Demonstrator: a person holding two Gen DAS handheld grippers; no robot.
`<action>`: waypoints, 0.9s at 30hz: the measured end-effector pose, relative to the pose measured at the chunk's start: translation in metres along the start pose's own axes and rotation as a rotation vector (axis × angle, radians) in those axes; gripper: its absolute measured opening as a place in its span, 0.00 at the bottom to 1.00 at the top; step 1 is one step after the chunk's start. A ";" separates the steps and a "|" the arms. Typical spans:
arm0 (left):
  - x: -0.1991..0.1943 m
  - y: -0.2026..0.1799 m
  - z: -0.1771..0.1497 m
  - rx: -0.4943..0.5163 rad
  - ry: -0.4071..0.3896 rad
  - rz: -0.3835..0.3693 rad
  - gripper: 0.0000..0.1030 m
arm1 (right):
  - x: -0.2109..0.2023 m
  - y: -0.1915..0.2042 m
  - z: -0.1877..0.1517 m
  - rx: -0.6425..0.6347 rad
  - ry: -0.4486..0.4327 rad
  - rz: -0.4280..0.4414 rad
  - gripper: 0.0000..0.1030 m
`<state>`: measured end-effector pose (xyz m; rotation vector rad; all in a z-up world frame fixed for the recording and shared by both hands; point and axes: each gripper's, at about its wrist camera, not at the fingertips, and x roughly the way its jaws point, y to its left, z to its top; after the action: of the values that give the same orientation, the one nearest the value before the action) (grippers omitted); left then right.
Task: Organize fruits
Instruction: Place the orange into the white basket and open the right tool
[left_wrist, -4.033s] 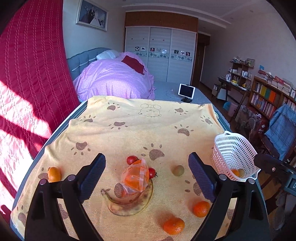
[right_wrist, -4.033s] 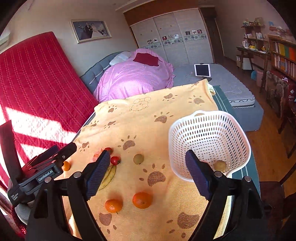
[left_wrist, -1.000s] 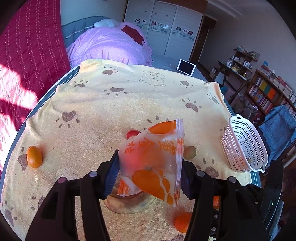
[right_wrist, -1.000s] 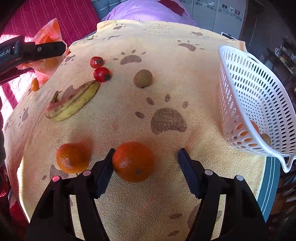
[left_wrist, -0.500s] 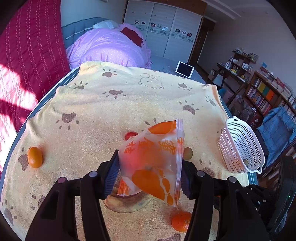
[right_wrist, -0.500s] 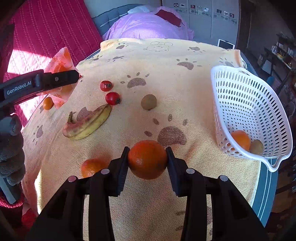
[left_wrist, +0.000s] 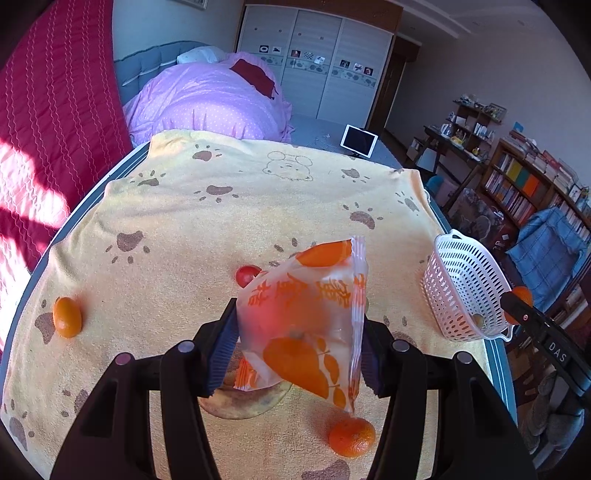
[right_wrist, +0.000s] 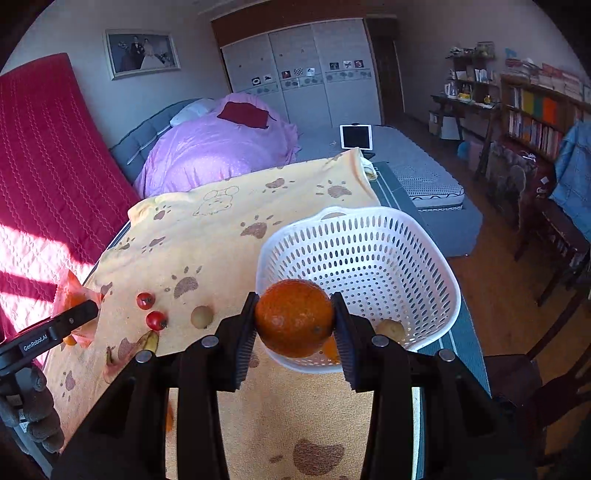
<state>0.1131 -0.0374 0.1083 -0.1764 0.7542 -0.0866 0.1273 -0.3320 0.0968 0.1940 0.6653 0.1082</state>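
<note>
Left wrist view first, sweeping from the left: a small orange fruit (left_wrist: 67, 317) sits alone near the left edge of the yellow paw-print towel (left_wrist: 229, 221) that covers the worktop. In the middle, the left gripper (left_wrist: 297, 349) is clamped on a clear snack bag (left_wrist: 308, 321) printed with oranges, both pads pressed against its sides and the bag lifted off the towel. A cherry tomato (left_wrist: 246, 275) peeks out behind the bag, and a banana (left_wrist: 243, 404) curves on the towel beneath it. Lower right, a mandarin (left_wrist: 351, 436) lies on the cloth. At the far right the white basket (left_wrist: 465, 284) stands at the worktop's edge.

Over to the right wrist view, again from the left: a gloved hand (right_wrist: 31, 417) holds the other tool with the bag. Next come two cherry tomatoes (right_wrist: 150, 311), then a brownish round fruit (right_wrist: 202, 316) on the towel. In the centre, the right gripper (right_wrist: 294, 325) is squeezed onto an orange (right_wrist: 294, 321), up in the air at the near rim of the basket. Inside the basket sit a second brownish fruit (right_wrist: 390, 329) and a sliver of orange fruit (right_wrist: 330, 349), mostly hidden.
</note>
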 end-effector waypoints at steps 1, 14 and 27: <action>0.000 -0.001 0.000 0.001 0.000 -0.002 0.56 | 0.003 -0.005 0.000 0.015 0.004 -0.002 0.39; 0.000 -0.004 0.000 0.010 0.003 -0.015 0.56 | 0.030 -0.032 -0.008 0.090 0.030 -0.064 0.39; 0.002 -0.011 -0.001 0.026 0.009 -0.023 0.56 | 0.042 -0.040 -0.011 0.109 0.054 -0.101 0.39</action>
<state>0.1139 -0.0486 0.1088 -0.1601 0.7600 -0.1188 0.1544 -0.3627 0.0547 0.2621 0.7338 -0.0200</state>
